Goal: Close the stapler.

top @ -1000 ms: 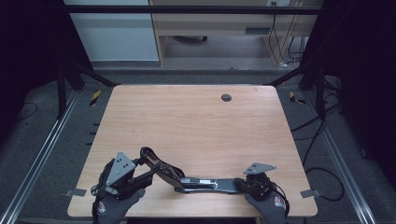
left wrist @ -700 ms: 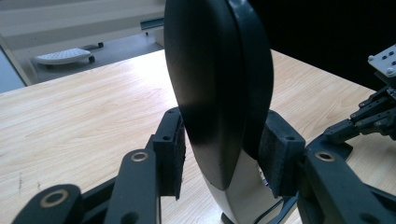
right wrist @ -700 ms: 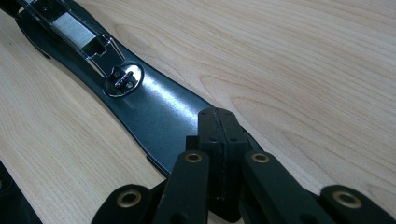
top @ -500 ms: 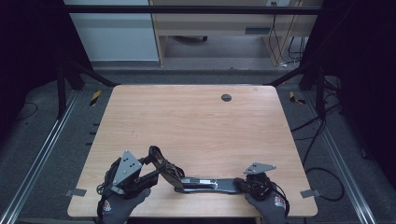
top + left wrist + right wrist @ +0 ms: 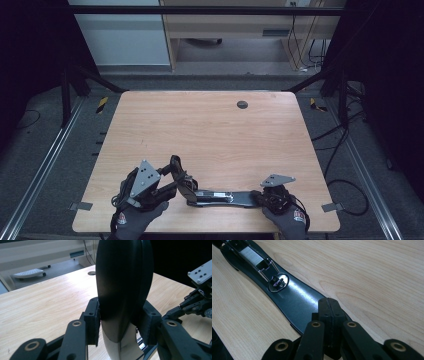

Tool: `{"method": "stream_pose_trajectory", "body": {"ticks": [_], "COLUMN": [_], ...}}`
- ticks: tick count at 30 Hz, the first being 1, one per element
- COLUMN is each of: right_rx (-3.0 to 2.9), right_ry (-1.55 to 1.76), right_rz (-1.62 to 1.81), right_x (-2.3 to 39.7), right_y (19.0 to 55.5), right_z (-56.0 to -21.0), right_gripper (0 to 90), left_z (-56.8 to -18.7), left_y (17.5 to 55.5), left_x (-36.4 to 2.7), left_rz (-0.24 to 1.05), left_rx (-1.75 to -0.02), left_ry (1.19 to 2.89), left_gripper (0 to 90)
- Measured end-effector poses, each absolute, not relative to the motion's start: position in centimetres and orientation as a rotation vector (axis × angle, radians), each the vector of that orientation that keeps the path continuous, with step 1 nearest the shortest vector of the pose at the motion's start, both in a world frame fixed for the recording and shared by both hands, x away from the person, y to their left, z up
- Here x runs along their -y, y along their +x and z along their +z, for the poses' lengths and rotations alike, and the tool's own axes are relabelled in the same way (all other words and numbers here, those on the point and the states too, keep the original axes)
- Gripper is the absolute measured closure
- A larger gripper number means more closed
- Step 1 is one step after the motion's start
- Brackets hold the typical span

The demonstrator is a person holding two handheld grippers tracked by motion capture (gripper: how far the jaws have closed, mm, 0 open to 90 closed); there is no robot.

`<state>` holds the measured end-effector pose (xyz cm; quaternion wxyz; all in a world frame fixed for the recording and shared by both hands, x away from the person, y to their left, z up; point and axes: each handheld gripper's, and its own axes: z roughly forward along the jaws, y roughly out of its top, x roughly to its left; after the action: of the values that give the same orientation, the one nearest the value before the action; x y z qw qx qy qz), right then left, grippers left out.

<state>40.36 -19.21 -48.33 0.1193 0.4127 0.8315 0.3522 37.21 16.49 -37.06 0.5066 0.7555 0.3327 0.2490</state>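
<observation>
The stapler, long, black and swung open, lies near the front edge of the tabletop, between my two hands. Its base runs flat along that edge; a metal staple channel and a small oval anvil plate show on the flat part in the right gripper view. Its upper arm is raised at the left end and stands steeply above the wood.

My left gripper holds this raised arm: in the left gripper view the two pads press against its black sides, one on each, and the jaws have just been closing a little further onto it. My right gripper rests on the opposite end of the flat part; its jaws meet with no gap between them, tips down on the glossy black surface. Whether they pinch the edge or merely press on it, I cannot tell.

Farther back, a small round dark grommet sits in the tabletop, well apart from the stapler. Beyond the far edge stands a pale wooden cabinet.
</observation>
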Motion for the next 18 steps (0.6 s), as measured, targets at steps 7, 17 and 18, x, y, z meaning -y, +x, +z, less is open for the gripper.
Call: {"method": "stream_pose_trajectory", "body": {"ticks": [7, 17, 18], "right_rx": [-2.427, -2.427, -2.425], "right_ry": [1.182, 1.190, 1.188], "right_rz": [1.006, 1.007, 1.005], "right_x": [19.2, 19.2, 19.2], "right_y": [40.4, 40.4, 40.4], "right_z": [-48.3, -48.3, -48.3], "right_gripper": [90.0, 90.0, 90.0], "left_z": [-36.9, -36.8, -36.8], "left_y": [37.2, 37.2, 37.2], "left_x": [-16.0, -14.7, -14.7], "left_rz": [0.608, 0.642, 0.640], "left_rx": [-0.791, -0.761, -0.763], "left_ry": [1.836, 1.857, 1.856], "left_gripper": [57.8, 57.7, 57.7]}}
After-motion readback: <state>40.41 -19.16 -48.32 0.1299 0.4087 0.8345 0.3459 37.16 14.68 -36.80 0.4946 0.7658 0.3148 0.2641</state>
